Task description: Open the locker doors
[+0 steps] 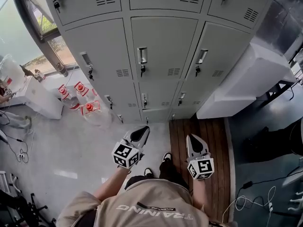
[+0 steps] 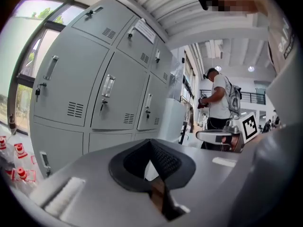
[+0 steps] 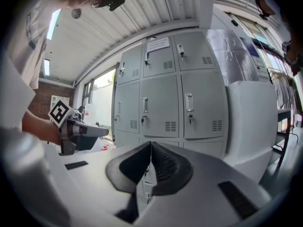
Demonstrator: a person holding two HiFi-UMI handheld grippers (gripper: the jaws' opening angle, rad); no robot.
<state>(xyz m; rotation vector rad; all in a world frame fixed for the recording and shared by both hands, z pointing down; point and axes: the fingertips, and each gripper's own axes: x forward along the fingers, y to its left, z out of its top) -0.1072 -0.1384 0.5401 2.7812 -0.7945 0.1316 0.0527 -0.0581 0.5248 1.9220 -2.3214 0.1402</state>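
Note:
A bank of grey metal lockers stands ahead of me, three columns wide, and every door in view is closed. Each door has a chrome handle with a key lock under it. My left gripper and right gripper hang low in front of my body, well short of the lockers and touching nothing. Both are shut and empty. The left gripper view has its jaws closed, with the lockers beyond on the left. In the right gripper view the jaws are closed, facing the lockers.
Several clear water jugs with red caps sit on the floor at the lockers' left foot by a window. A tall white cabinet stands to their right. I stand by a wooden floor strip. Cables trail on the right. A person stands far off.

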